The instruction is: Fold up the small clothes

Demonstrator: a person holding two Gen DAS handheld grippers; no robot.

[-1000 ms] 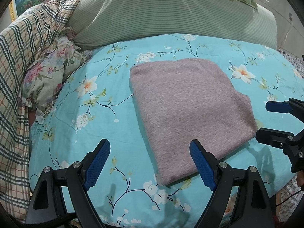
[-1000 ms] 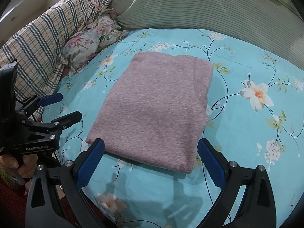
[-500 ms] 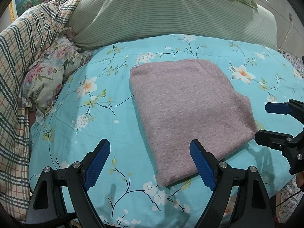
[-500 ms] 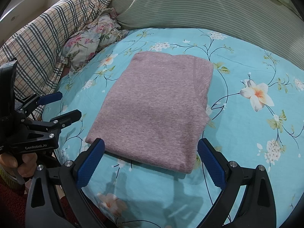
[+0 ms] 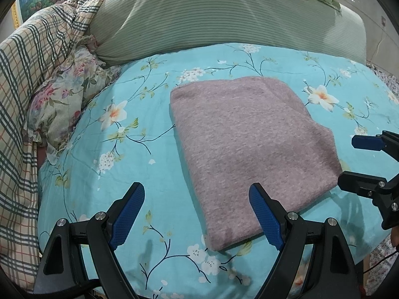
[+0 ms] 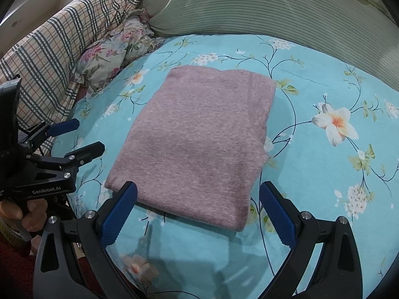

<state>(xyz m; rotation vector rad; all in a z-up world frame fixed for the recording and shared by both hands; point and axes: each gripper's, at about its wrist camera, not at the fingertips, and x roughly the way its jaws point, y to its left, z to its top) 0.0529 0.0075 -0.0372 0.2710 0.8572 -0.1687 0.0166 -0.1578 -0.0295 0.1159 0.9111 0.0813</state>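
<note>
1. Both fingers of the left gripper stand wide apart with nothing between their blue pads; they grip nothing.
2. Its right finger overlaps the near left corner of the folded mauve knit garment in the left wrist view; whether it touches the cloth cannot be told.
3. Fingers of the right gripper are likewise spread, released, with only the garment's near edge showing between them, the pads off the cloth.
4. Ahead of both pairs of fingers, the garment lies flat as a neat rectangle on the turquoise floral bedsheet.
5. From the right wrist view, the left gripper sits to the left of the right fingers, held by a person's hand, its jaws parted just beside the garment's left edge.
6. From the left wrist view, the right gripper sits to the right of the left fingers, just beside the garment's right edge.
7. Beyond the garment, far from the fingers, lie a green striped pillow, a floral cushion and a plaid quilt.
</note>
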